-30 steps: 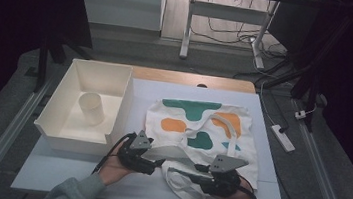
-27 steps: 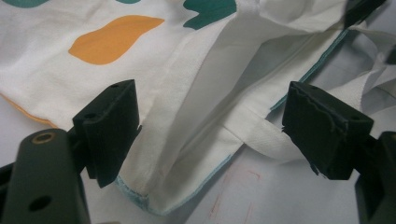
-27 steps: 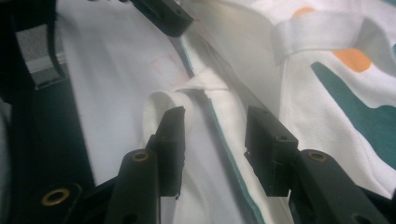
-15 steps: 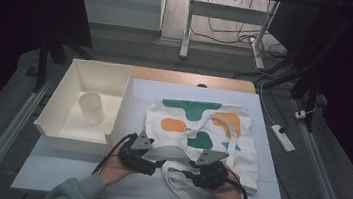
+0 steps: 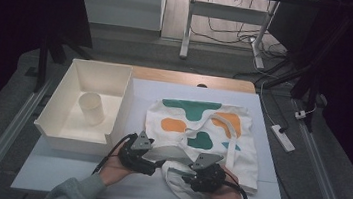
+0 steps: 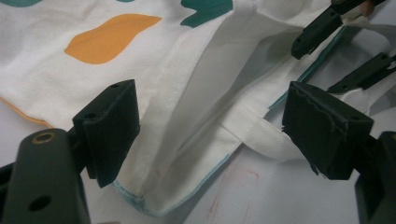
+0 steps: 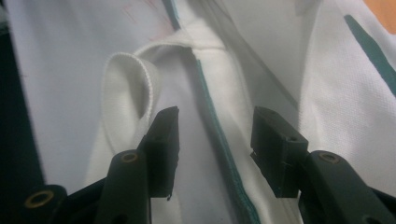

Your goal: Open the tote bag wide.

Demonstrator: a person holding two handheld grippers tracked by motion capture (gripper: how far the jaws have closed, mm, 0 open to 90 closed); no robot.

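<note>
We see a white tote bag [image 5: 206, 133] with green and orange blotches lying flat on the bench [image 5: 154, 187], right of centre in the high view, its mouth edge trimmed in teal [image 7: 224, 158] and turned toward the lower edge of that frame, with a white strap [image 7: 123, 88] looping out below it. At that near edge both of our tools work: the left hand-held gripper [image 5: 157, 163] sits at the bag's lower left corner, and in its own view its jaws stand wide apart, astride the corner of the cloth and the strap without pressing on either. The right hand-held gripper [image 5: 187, 173] lies just to the right of it, low in the high view; its jaws have just been opening, and in its own view they straddle the teal hem with a gap on each side, so nothing is clamped. Farther out, at the left of the high view, a cream tray [image 5: 50, 128] holds an upright pale cup [image 5: 92, 108]
</note>
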